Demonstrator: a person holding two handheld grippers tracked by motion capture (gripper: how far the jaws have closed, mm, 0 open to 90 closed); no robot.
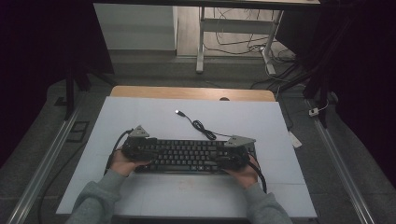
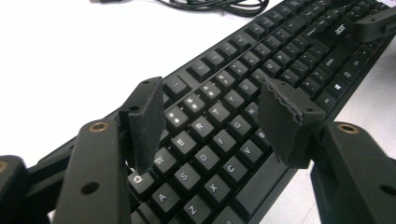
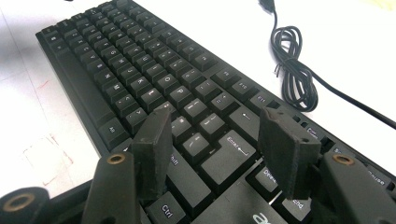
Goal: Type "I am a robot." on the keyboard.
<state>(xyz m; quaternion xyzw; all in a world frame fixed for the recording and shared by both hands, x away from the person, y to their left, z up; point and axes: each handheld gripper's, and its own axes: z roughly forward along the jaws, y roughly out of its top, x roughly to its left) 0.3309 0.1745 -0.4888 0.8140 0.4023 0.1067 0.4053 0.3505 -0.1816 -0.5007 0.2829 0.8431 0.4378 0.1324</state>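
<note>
While jaws gape, both grippers (image 1: 187,151) flank keyboard (image 1: 187,156)

left tool (image 1: 140,148): jaws parted | right tool (image 1: 232,157): jaws parted (both hand-held, low)

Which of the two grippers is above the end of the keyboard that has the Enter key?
The right gripper: its open jaws stand over the Enter key of the keyboard, whereas the left gripper is above the letter keys Q, W, E.

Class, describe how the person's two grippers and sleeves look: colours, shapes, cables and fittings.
Both the left gripper and right gripper are black, each topped by a grey three-cornered plate, with a black cable trailing back. Their jaws are flat black bars with brass-ringed holes and rough dark rectangular pads. Sleeves are grey.
</note>
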